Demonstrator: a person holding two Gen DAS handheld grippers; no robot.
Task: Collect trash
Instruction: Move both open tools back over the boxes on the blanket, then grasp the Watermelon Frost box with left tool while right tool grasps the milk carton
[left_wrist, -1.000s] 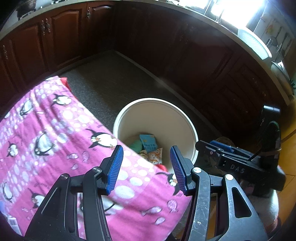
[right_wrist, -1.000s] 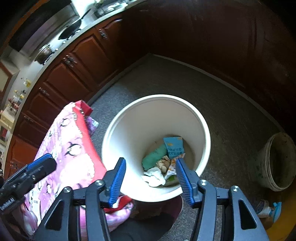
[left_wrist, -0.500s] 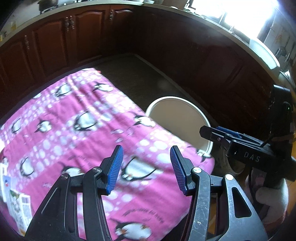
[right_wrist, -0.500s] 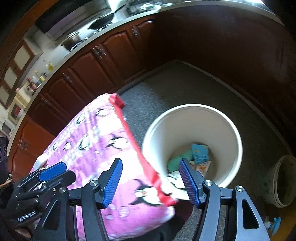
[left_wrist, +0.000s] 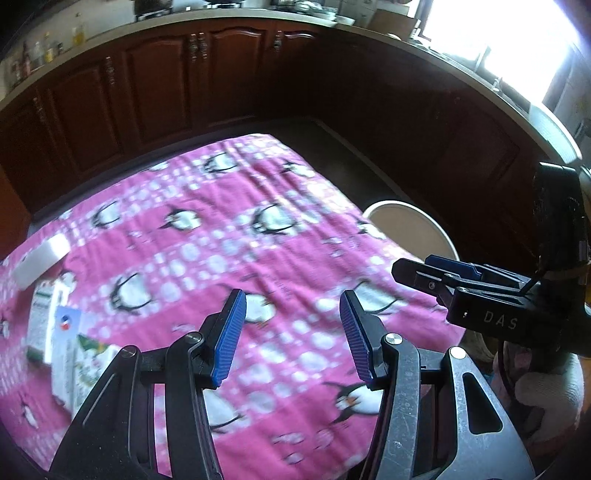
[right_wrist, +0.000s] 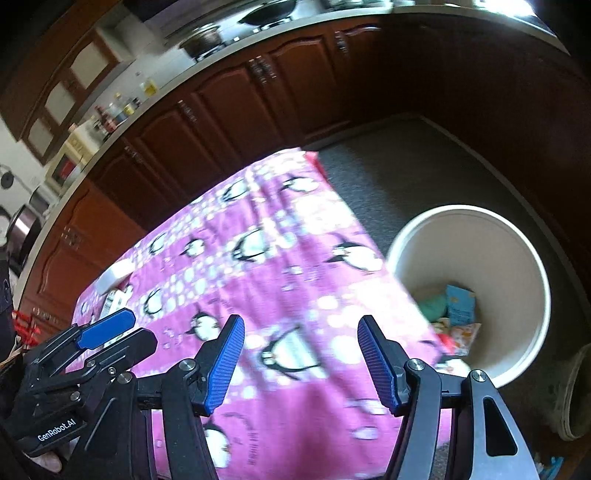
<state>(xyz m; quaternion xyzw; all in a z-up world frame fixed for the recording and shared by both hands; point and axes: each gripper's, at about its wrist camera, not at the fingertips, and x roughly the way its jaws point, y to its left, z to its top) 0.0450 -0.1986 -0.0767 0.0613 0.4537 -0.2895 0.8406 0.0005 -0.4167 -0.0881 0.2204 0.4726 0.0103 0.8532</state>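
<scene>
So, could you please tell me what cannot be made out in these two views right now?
- Left wrist view: inside of the white bin, hidden by the pink penguin cloth.
- Left wrist view: print on the paper packets, blurred and cut by the left edge.
- Right wrist view: part of the trash in the bin, covered by the cloth's edge.
- Right wrist view: the white block on the cloth, too blurred to identify.

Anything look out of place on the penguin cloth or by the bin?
Nothing spilled or damaged. Some packets and a white block lie at the cloth's far left; the bin stands upright.
</scene>
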